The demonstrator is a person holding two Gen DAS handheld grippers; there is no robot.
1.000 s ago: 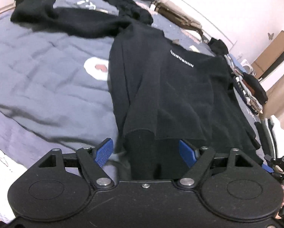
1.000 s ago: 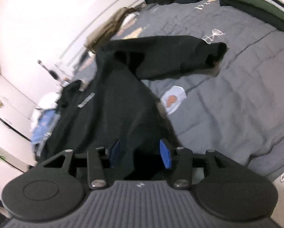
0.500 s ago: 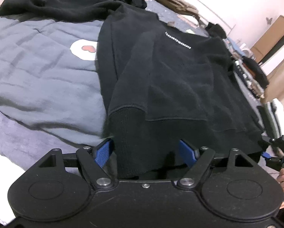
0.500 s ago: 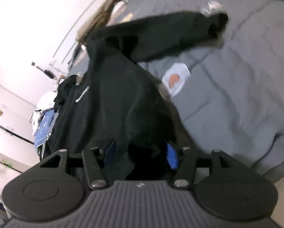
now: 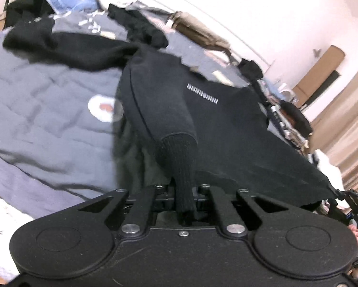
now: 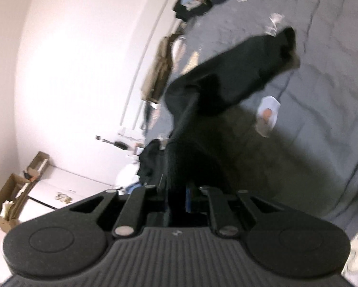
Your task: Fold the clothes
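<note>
A black sweatshirt (image 5: 226, 124) with a small white chest print lies spread over a grey bed cover (image 5: 40, 119). My left gripper (image 5: 183, 191) is shut on its ribbed hem, which bunches up between the jaws and lifts off the bed. My right gripper (image 6: 176, 196) is shut on the same sweatshirt (image 6: 195, 129), at the hem's other corner, raised above the bed. One sleeve (image 6: 258, 62) stretches out flat on the cover; it also shows in the left wrist view (image 5: 66, 47). The right gripper itself shows at the far right of the left wrist view (image 5: 353, 203).
Other dark clothes (image 5: 140, 26) and a blue garment (image 5: 66, 2) lie at the bed's far side. Folded stacks (image 5: 289, 124) sit at the right edge. A tan garment (image 6: 159, 69) lies by the white wall. Cardboard boxes (image 6: 16, 191) stand on the floor.
Both grippers have closed on the sweatshirt's hem and lifted it off the bed. The right gripper has tilted up toward the wall.
</note>
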